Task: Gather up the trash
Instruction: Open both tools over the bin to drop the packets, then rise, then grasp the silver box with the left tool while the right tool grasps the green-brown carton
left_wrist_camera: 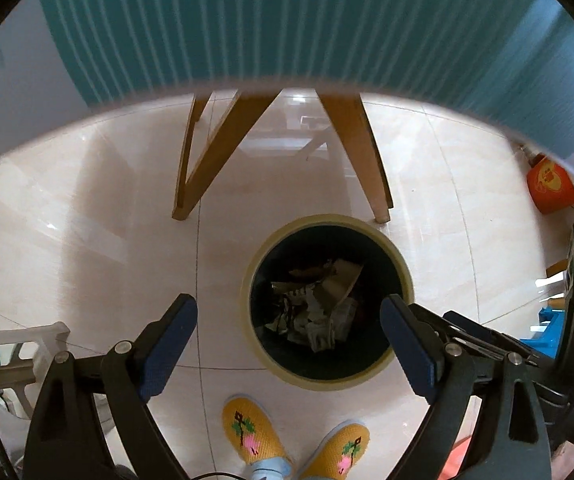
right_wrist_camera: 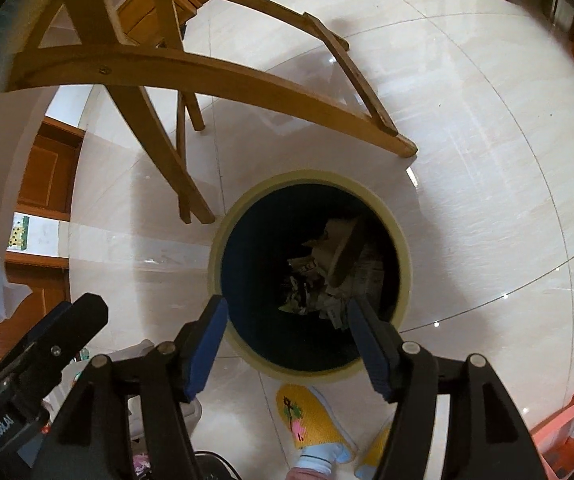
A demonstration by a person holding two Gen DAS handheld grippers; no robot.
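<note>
A round trash bin [left_wrist_camera: 401, 268] with a pale yellow rim and dark inside stands on the floor below both grippers; it also shows in the right wrist view [right_wrist_camera: 401, 248]. Crumpled paper and cardboard trash [left_wrist_camera: 319, 308] lies at its bottom, also seen in the right wrist view [right_wrist_camera: 335, 276]. My left gripper [left_wrist_camera: 289, 324] is open and empty above the bin's near-left rim. My right gripper [right_wrist_camera: 287, 320] is open and empty above the bin's mouth. The left gripper's body [right_wrist_camera: 47, 352] shows at the lower left of the right wrist view.
Wooden table legs [left_wrist_camera: 195, 160] stand just beyond the bin, under a teal striped tablecloth [left_wrist_camera: 287, 20]. The person's yellow slippers [left_wrist_camera: 255, 432] are near the bin's front. A white stool [left_wrist_camera: 15, 352] is left, an orange bag [left_wrist_camera: 551, 184] far right, a pink stool [right_wrist_camera: 567, 428] lower right.
</note>
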